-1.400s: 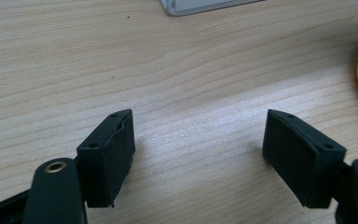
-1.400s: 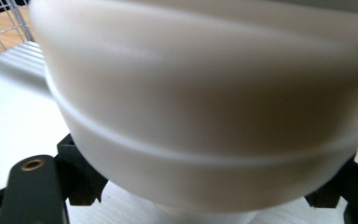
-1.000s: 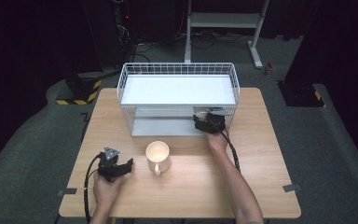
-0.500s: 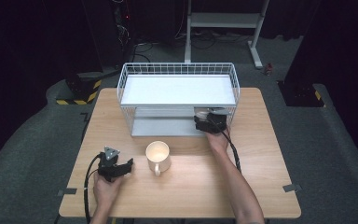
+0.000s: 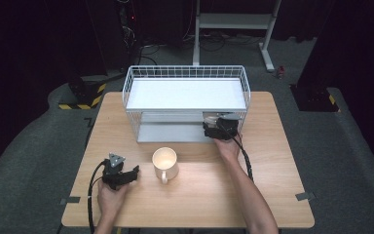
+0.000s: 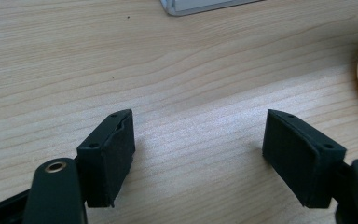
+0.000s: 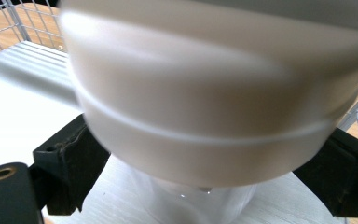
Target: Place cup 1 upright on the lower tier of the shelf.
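Under the rack's top shelf, right end: the cream, smooth-walled round cup sits between the right gripper's black jaws, which are clenched against its sides. In the right gripper view it stands over the white lower shelf; whether its base touches the shelf, you cannot tell.
Step in hand: by the look of it, you are either setting this cup down inside the white wire two-tier rack or lifting it out. The advice below suits both.
Grip: the pads bear low on the cup's wall, below the raised line that rings it. Keep the pressure even so the glossy surface does not slip.
Clearance: white wire mesh runs close on the right in the right gripper view. Move straight along the shelf opening and keep the cup upright and level.
Release: let go only once the base rests flat on the shelf, then back out without nudging it.
Left gripper: released, jaws wide apart over bare wood, holding nothing. Leave it parked.
Nearby: a second cream ceramic mug with a handle stands on the light wooden table, just beside the left gripper and well apart from the rack's right end.
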The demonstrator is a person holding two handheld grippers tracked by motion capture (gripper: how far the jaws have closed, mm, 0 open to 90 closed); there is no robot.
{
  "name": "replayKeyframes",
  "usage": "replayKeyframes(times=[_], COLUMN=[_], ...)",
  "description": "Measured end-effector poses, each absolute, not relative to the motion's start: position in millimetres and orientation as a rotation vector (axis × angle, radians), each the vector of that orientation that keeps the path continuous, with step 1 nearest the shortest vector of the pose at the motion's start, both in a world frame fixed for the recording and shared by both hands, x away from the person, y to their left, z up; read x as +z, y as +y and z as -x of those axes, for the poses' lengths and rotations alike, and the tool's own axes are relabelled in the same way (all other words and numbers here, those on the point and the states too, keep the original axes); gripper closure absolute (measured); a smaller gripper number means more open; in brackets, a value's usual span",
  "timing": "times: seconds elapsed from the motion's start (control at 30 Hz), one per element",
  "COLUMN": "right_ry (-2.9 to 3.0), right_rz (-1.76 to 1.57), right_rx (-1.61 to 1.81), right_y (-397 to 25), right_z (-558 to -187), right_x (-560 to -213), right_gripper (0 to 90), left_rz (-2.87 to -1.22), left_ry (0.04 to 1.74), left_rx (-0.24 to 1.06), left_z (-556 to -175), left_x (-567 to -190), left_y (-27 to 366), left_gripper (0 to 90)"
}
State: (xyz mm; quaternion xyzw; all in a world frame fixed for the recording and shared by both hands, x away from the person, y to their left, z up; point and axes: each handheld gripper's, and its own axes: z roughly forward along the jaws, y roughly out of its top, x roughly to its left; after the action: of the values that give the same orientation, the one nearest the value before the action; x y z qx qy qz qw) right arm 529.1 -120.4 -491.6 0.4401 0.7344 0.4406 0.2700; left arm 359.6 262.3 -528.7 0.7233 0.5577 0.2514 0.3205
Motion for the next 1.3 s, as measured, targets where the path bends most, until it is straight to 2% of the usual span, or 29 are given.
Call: replayKeyframes(times=[1.3], right_ry=[1.988], right_rz=[-1.206], right_rx=[1.200], right_y=[-126.3], right_z=[-508.2], right_x=[-481.8], right_gripper=[8.9], left_rz=[-1.899], left_ry=[1.466], left_rx=[0.660], left_z=[-359.6], left_x=[-528.8], left_y=[262.3], left_gripper=[25.5])
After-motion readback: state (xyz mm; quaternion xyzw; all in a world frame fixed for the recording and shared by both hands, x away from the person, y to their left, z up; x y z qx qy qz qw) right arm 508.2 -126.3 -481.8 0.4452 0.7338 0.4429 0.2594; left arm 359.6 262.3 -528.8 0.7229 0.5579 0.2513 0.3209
